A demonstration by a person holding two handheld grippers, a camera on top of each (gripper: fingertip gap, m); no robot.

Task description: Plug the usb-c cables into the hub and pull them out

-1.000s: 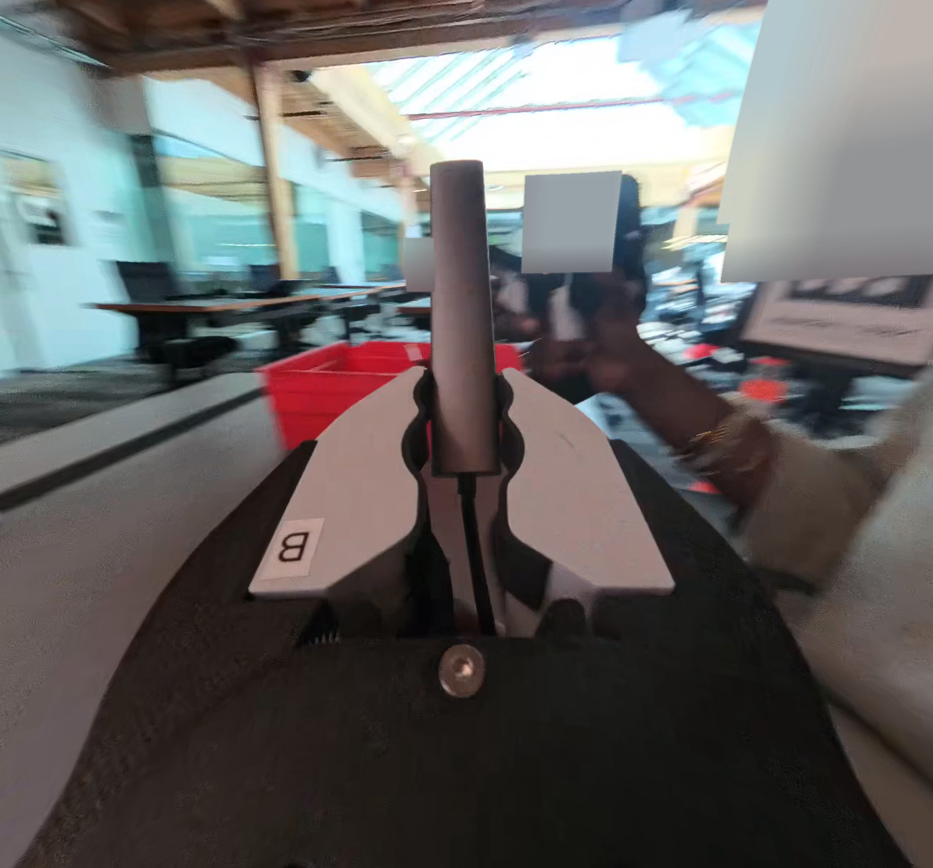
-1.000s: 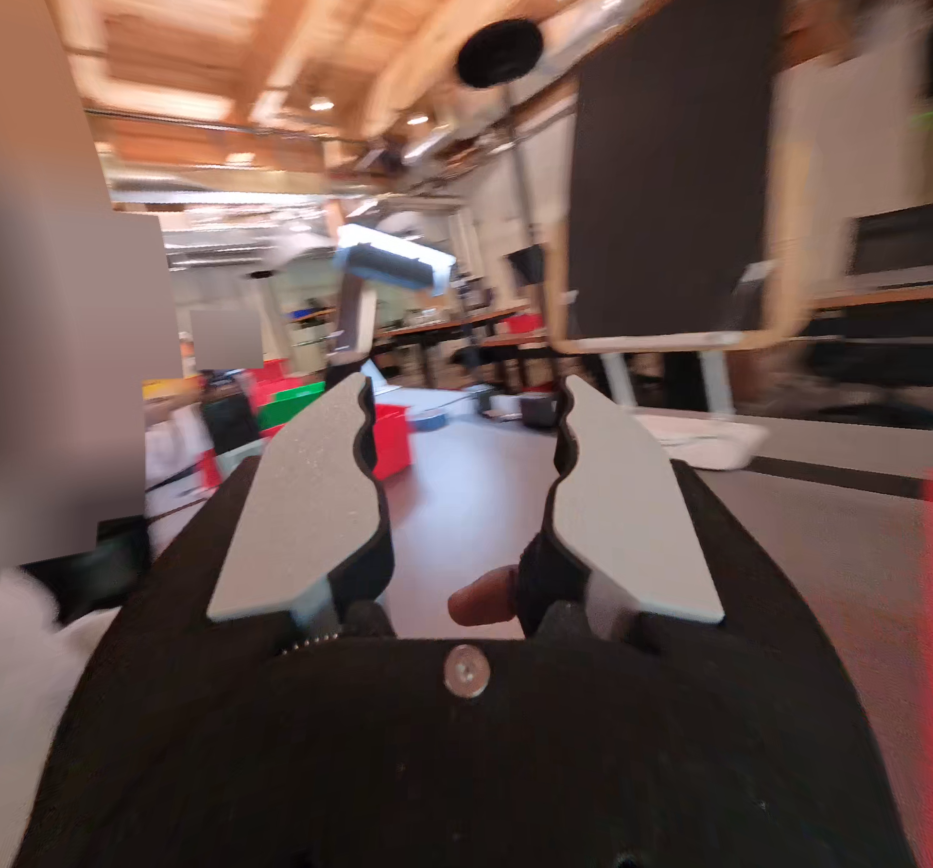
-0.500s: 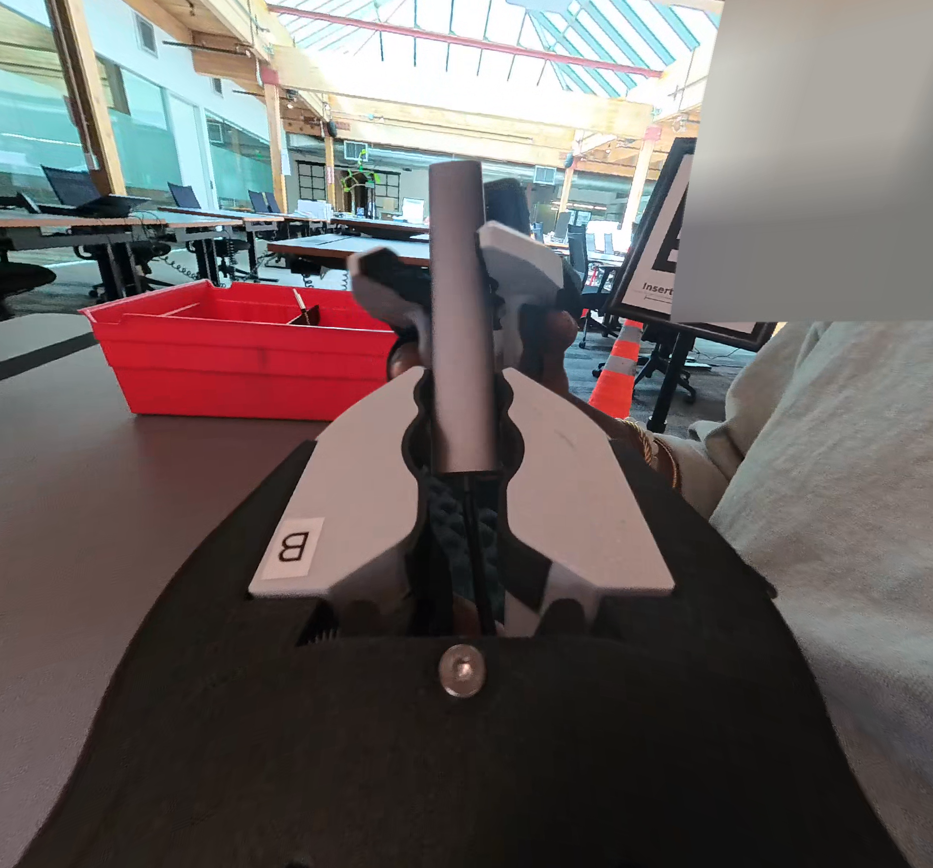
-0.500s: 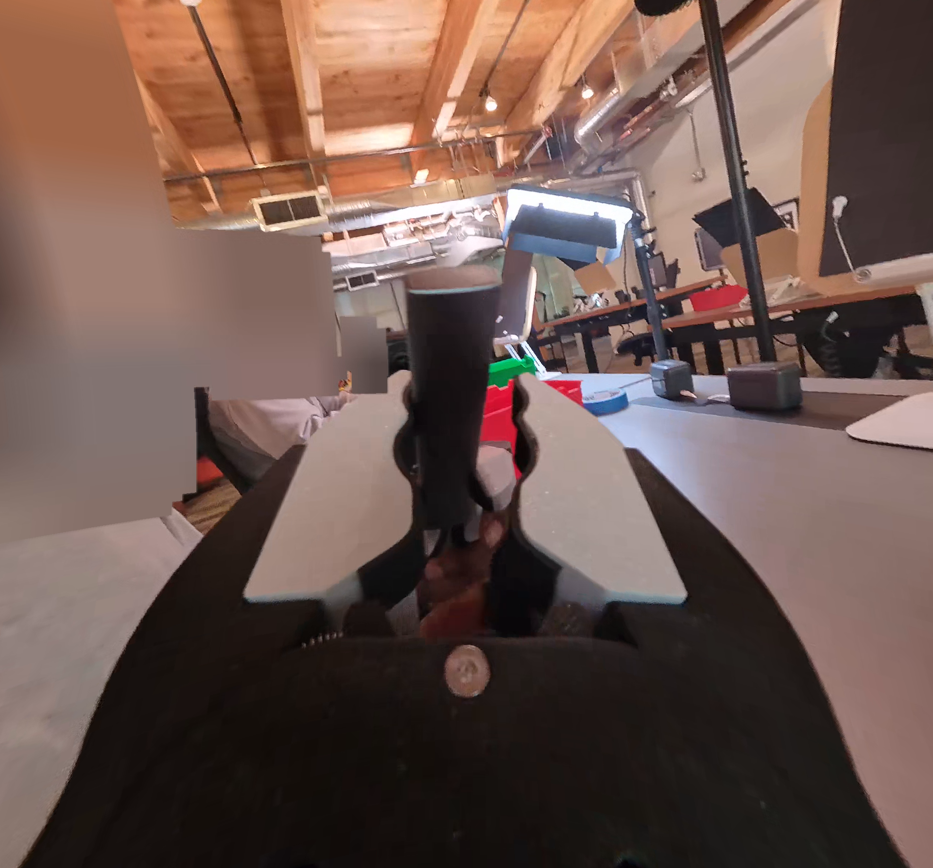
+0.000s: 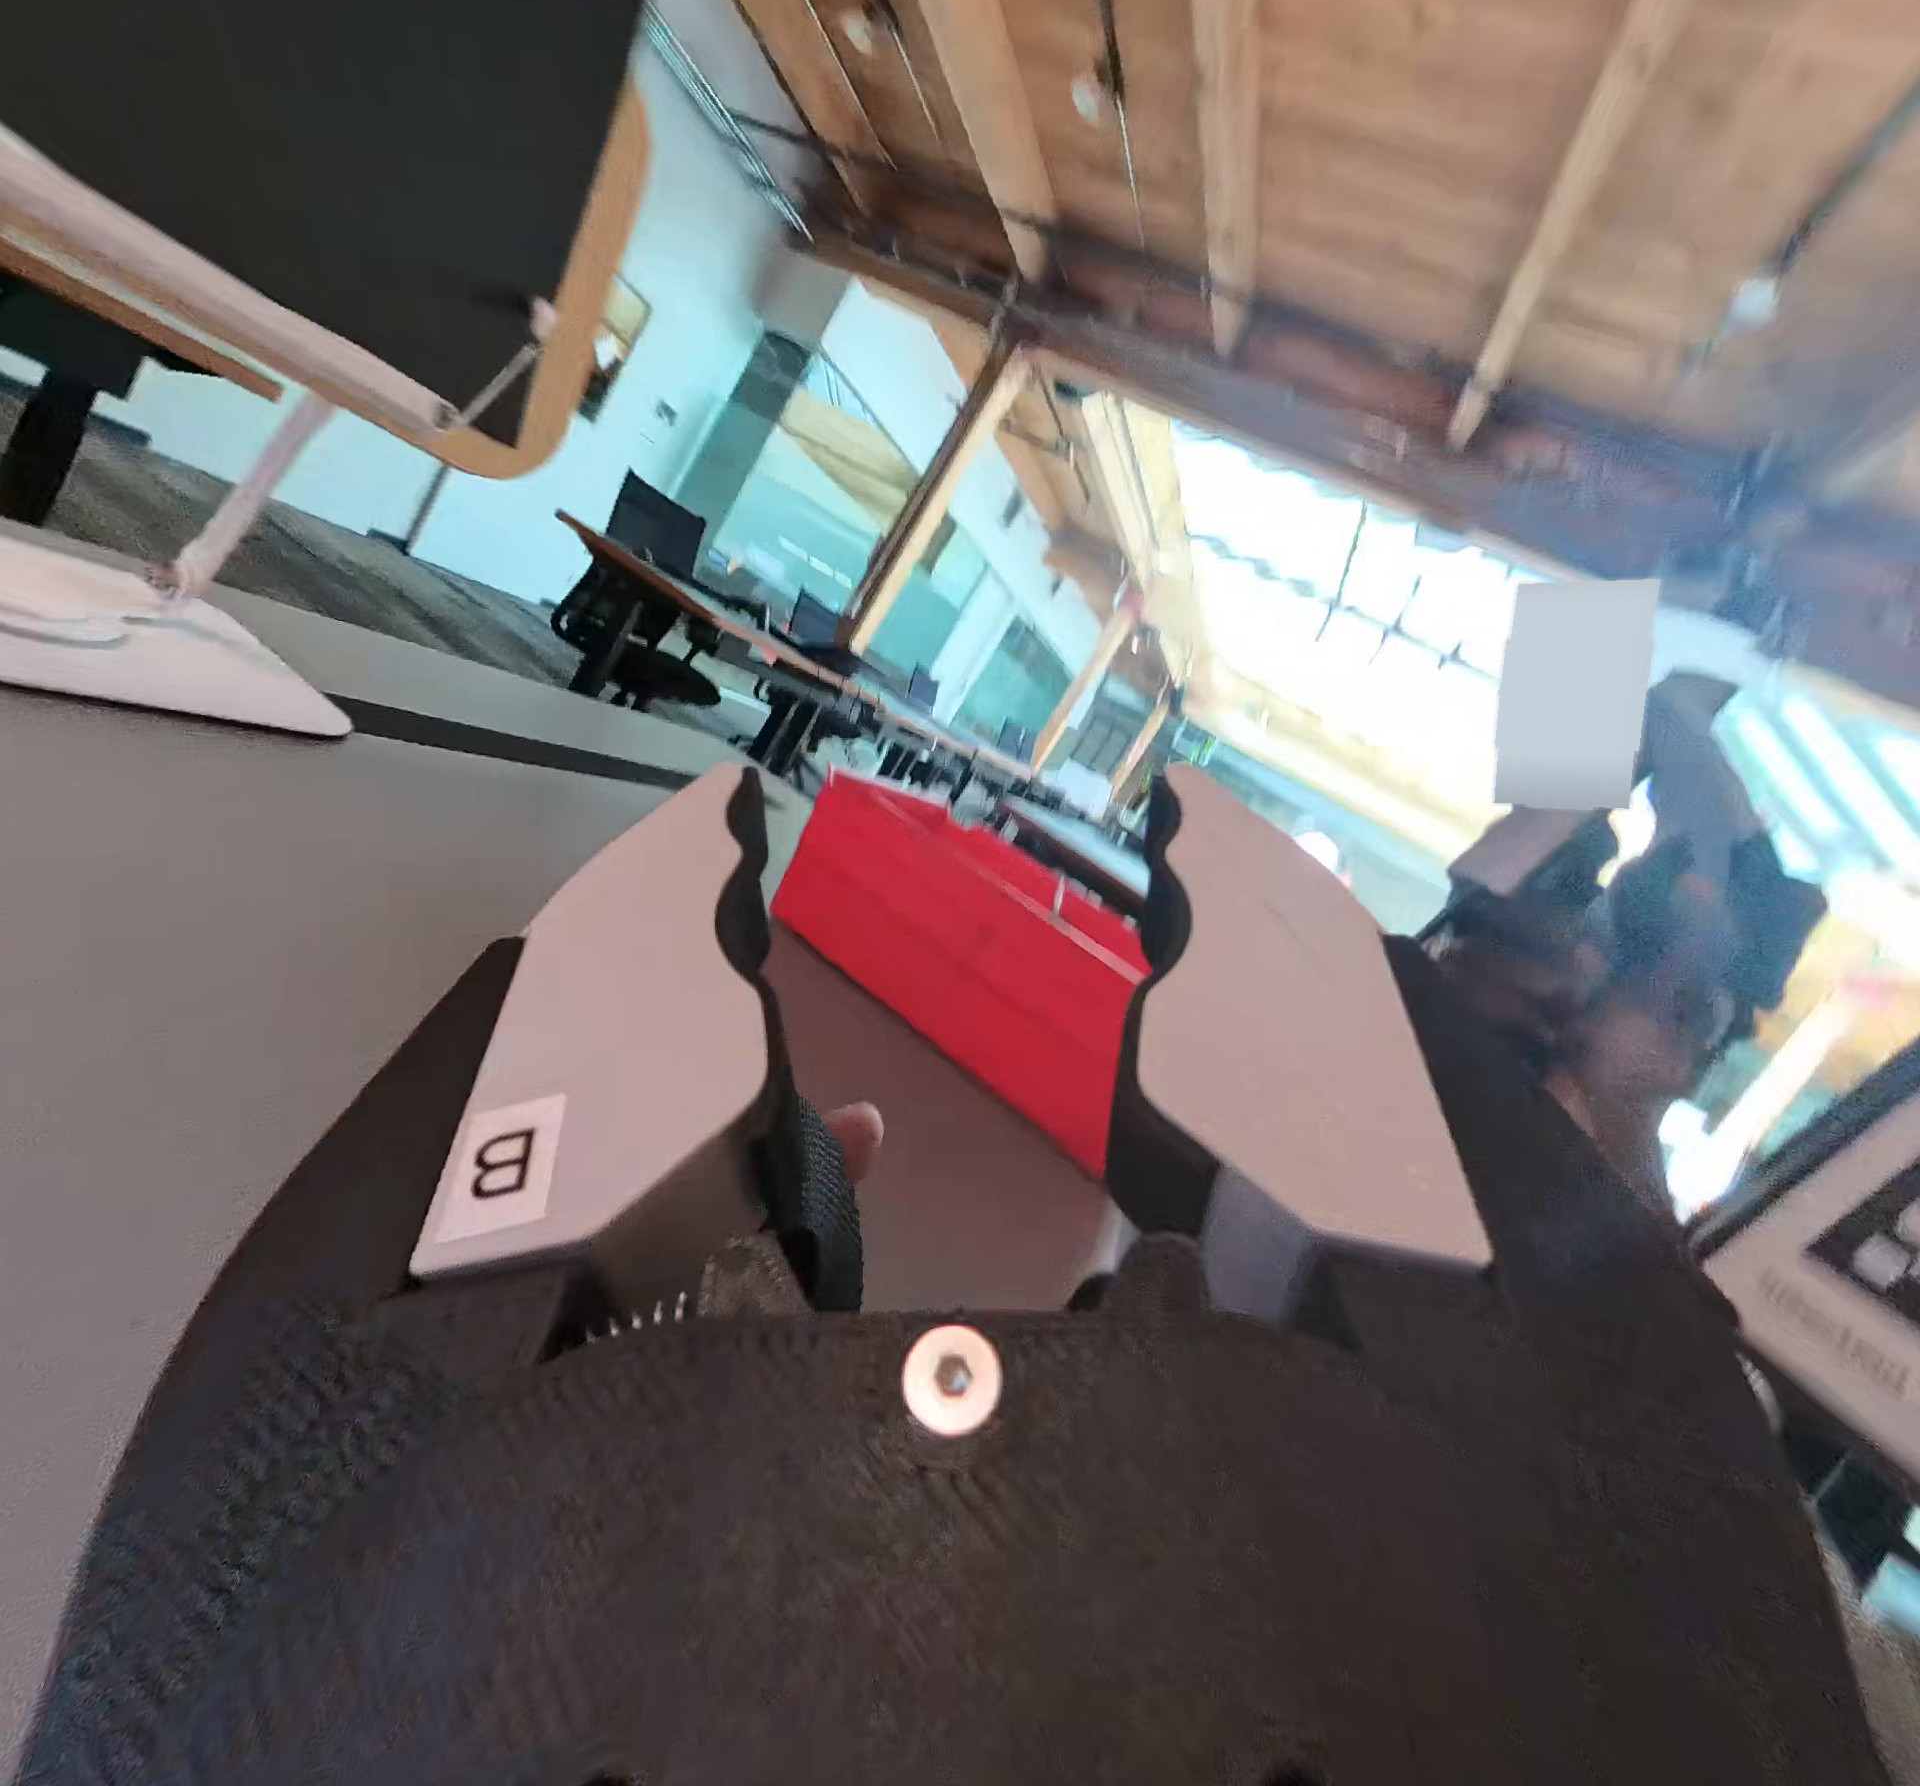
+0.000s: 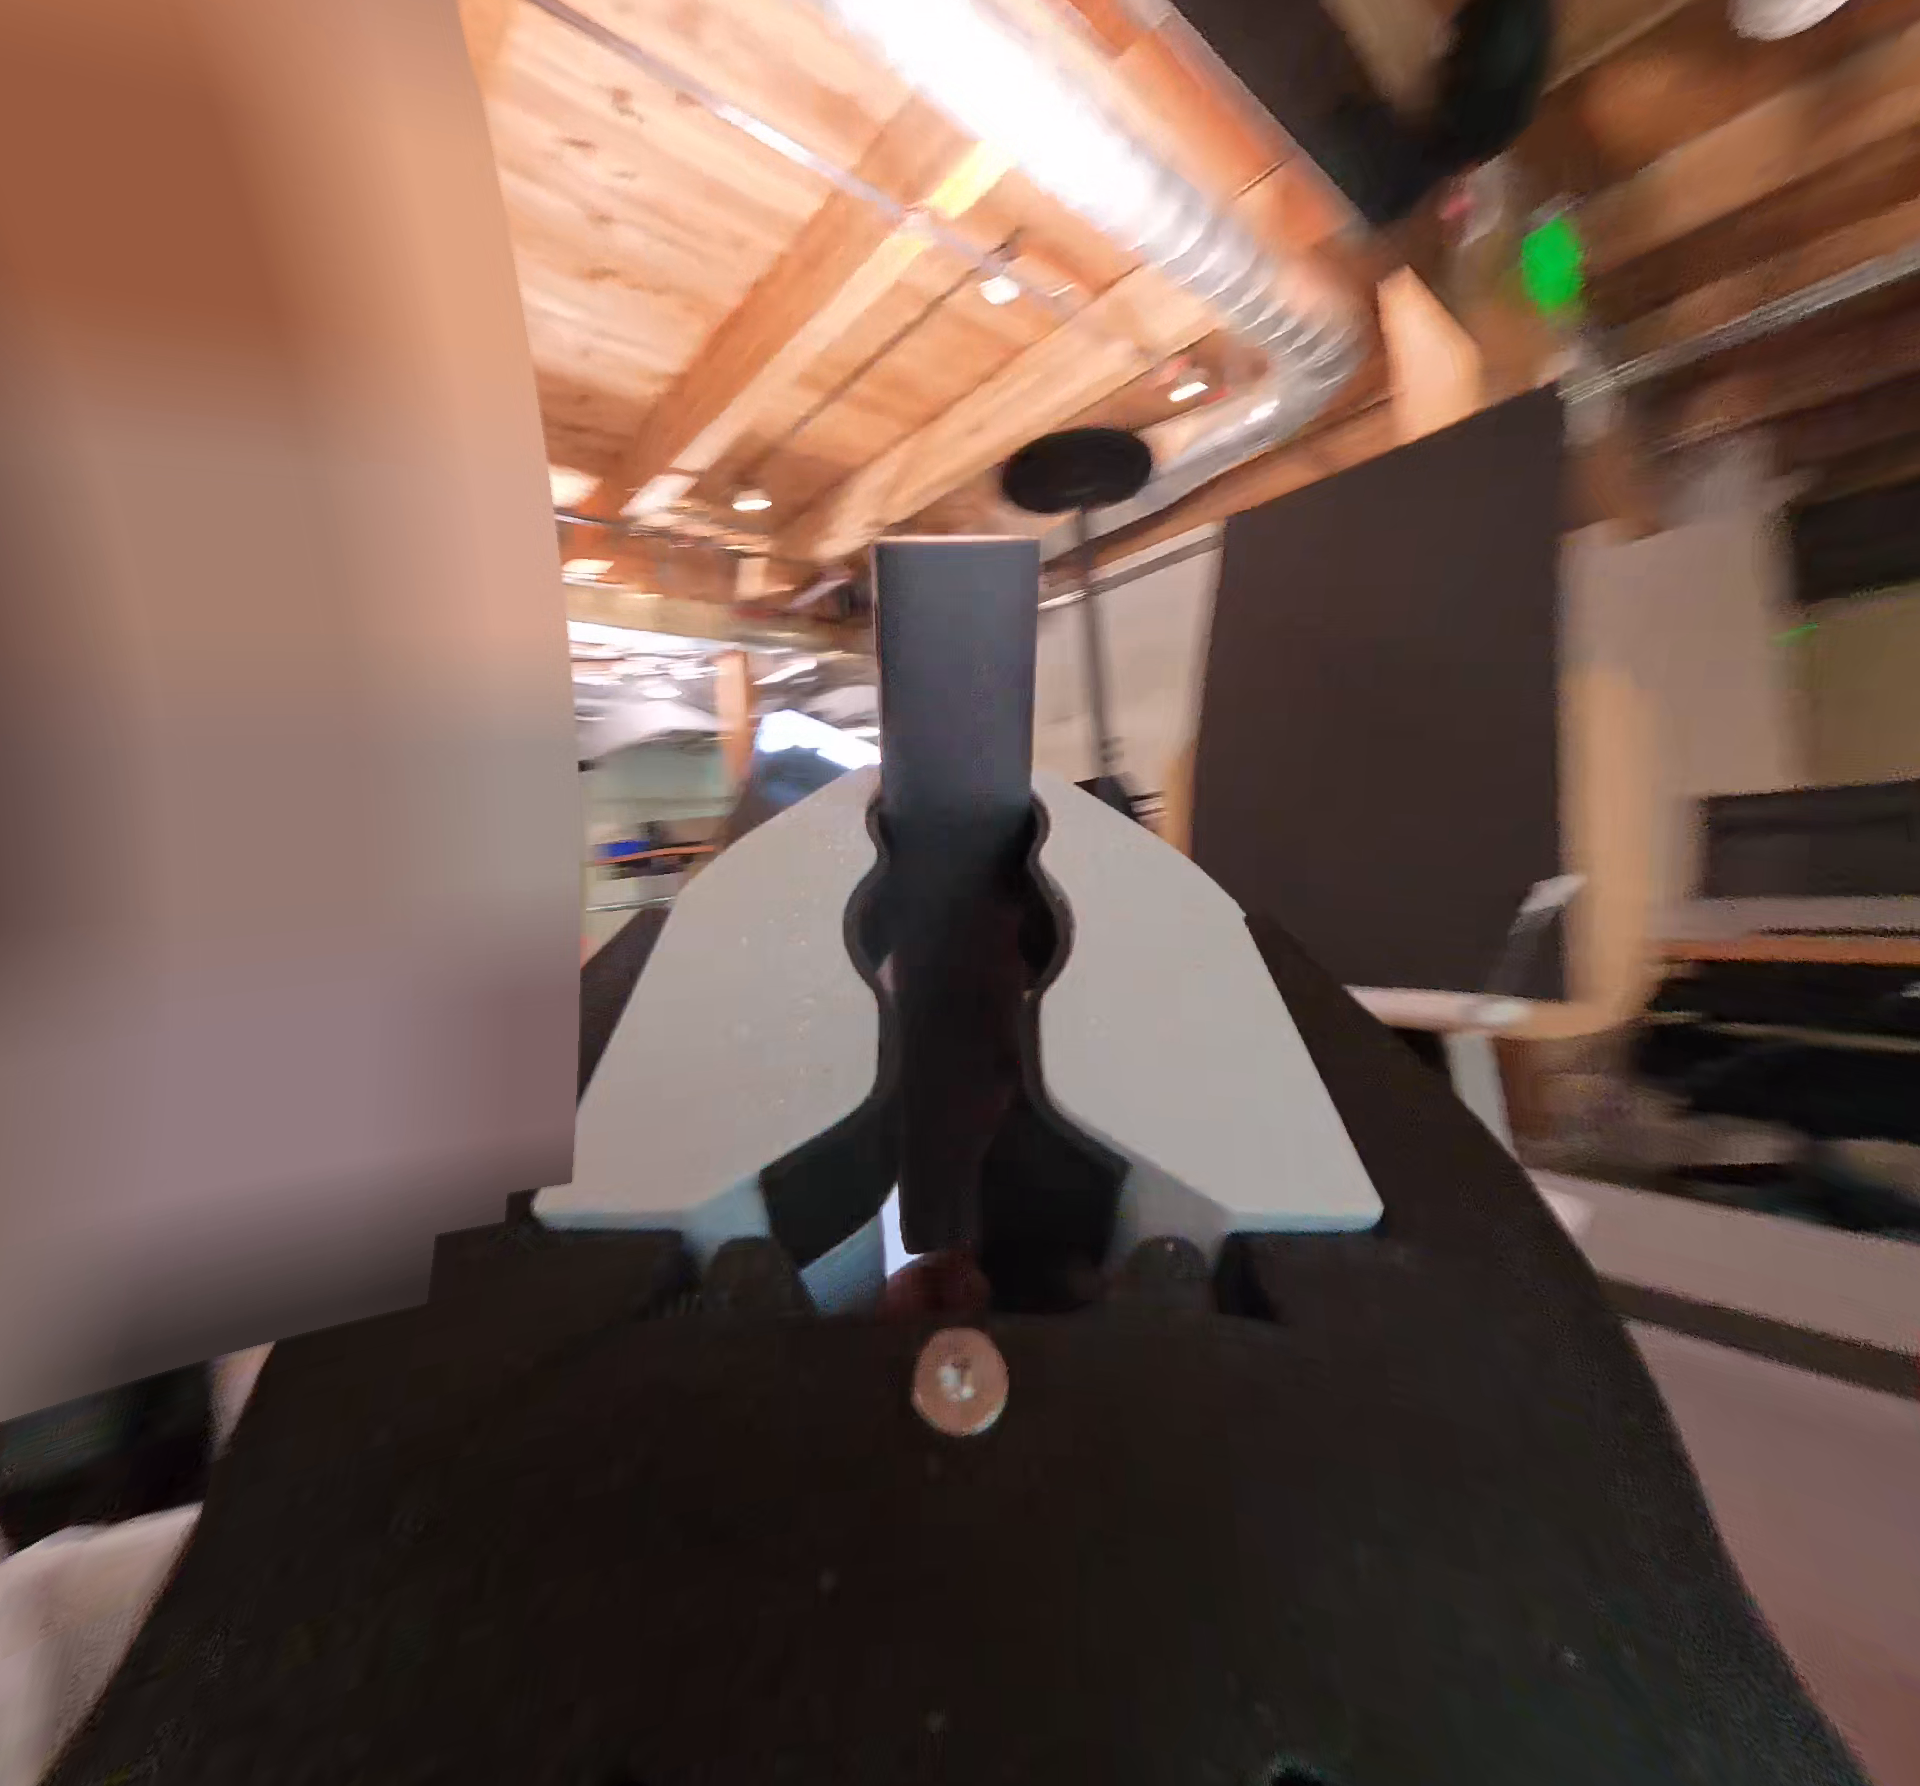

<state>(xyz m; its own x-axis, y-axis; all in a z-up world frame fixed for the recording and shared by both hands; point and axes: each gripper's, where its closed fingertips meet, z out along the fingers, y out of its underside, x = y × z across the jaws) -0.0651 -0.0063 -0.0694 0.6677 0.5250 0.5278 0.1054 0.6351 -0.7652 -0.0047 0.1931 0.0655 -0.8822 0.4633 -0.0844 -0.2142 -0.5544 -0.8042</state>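
Observation:
My right gripper (image 6: pixel 956 801) is shut on the hub (image 6: pixel 956 656), a dark grey flat bar that stands up out of the jaws toward the ceiling. My left gripper (image 5: pixel 951 791) is open and empty, tilted over the grey table (image 5: pixel 260 905). A fingertip (image 5: pixel 857 1128) and a black strap show between its fingers near the base. No usb-c cable shows in either view. Both views are blurred by motion.
A red bin (image 5: pixel 935 915) sits on the table ahead of the left gripper. A white stand base (image 5: pixel 156 676) carries a black board (image 5: pixel 312 74) at the far left; the board also shows in the right wrist view (image 6: pixel 1371 697). A person stands at the right (image 5: pixel 1662 905). My right fingertips sit around 25 cm from my left ones.
The hub passed from my left gripper to my right one. The left gripper opened and swung left, now empty. The right gripper closed on the hub and tilted up.

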